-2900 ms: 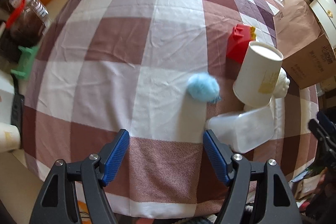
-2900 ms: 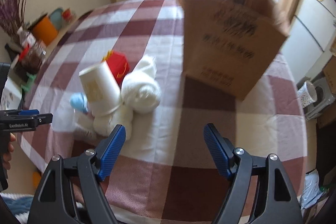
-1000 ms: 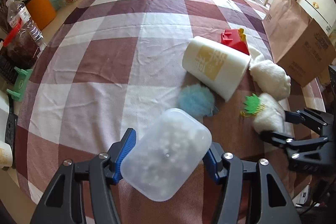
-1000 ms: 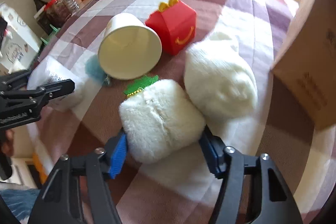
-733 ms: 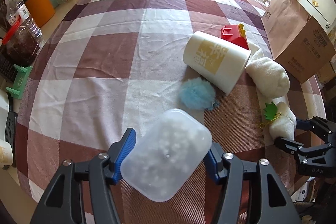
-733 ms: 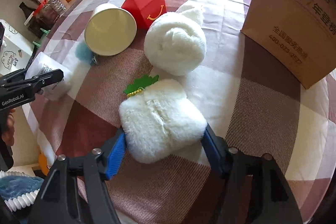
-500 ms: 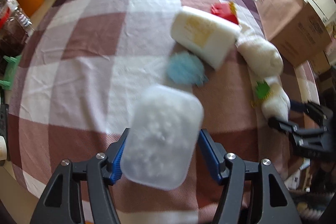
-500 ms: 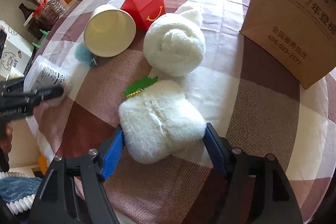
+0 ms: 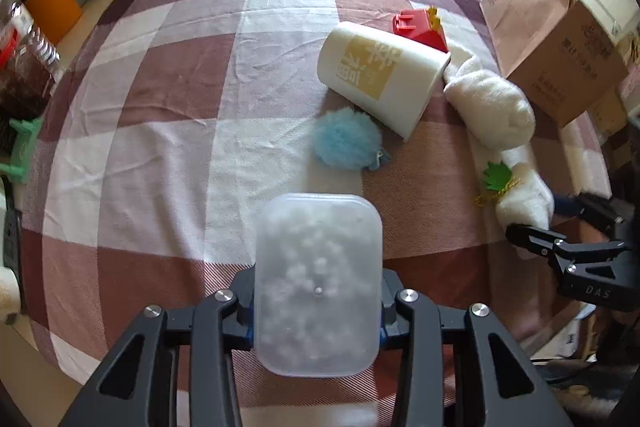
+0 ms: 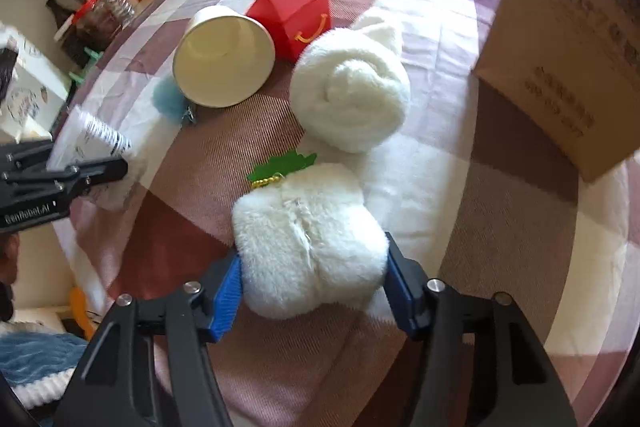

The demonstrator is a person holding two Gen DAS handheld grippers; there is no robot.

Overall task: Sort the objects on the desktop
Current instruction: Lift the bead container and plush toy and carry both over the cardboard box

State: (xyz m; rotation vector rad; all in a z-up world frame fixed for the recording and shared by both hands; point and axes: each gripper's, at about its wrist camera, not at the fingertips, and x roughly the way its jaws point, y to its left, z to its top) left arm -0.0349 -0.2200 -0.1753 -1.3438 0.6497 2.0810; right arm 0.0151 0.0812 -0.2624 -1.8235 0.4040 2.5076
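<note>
Pick-up step in hand — left gripper (image 9: 318, 301) clenched on the frosted plastic box (image 9: 318, 283), right gripper (image 10: 314, 283) clenched on the white plush toy (image 10: 310, 239), both at 6 o'clock above the worktop (image 9: 160, 147) — next, carrying each to its place.

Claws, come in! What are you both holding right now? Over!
Left claw shut on plastic tub. Right claw shut on fluffy white toy. Tipped paper cup, blue pompom and rolled towel lie ahead on the table.
</note>
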